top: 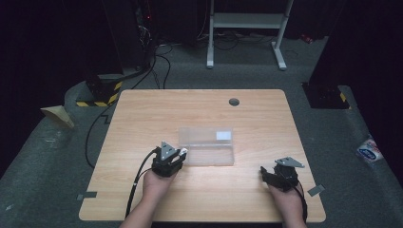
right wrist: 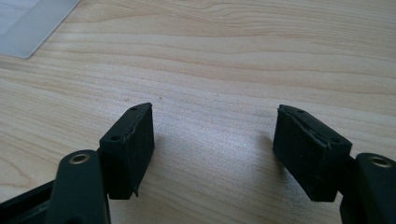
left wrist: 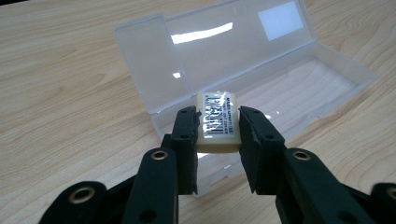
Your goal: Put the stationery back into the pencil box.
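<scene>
Left claw [left wrist: 217, 135] pinches eraser [left wrist: 217, 122], long axis pointing toward open case [left wrist: 299, 88].

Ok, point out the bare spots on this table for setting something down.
The table is bare behind the clear case up to the grommet hole, and between the left gripper, shut on the eraser, and the open right gripper. It is crowded at the case's near left end.

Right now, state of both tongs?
Left tongs: closed on the eraser, held over the end of the open clear case.
Right tongs: open, nothing between them, above the bare table.
</scene>
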`<state>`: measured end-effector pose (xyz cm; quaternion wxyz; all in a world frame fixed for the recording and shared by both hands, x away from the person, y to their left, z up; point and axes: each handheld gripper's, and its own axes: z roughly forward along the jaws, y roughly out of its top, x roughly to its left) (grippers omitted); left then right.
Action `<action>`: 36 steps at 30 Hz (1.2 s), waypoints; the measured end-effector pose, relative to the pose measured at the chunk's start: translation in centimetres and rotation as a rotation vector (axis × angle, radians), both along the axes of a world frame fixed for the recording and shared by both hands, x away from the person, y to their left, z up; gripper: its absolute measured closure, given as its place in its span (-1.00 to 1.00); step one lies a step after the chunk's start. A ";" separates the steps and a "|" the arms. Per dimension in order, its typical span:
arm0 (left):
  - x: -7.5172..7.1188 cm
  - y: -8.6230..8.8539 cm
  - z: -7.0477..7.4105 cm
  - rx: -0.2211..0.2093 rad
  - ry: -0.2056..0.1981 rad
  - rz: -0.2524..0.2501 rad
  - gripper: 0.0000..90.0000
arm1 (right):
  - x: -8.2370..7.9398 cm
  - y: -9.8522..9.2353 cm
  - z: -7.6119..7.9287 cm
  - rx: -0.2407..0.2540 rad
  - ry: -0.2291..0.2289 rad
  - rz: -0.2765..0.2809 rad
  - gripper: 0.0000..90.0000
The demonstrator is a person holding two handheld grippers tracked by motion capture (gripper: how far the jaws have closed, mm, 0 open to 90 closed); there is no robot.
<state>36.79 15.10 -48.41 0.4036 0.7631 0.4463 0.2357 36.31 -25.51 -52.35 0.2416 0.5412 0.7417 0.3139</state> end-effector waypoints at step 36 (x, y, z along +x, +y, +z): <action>2.1 -0.9 -1.8 0.037 0.050 0.069 0.23 | -0.1 0.0 0.0 -0.001 0.000 -0.004 -0.35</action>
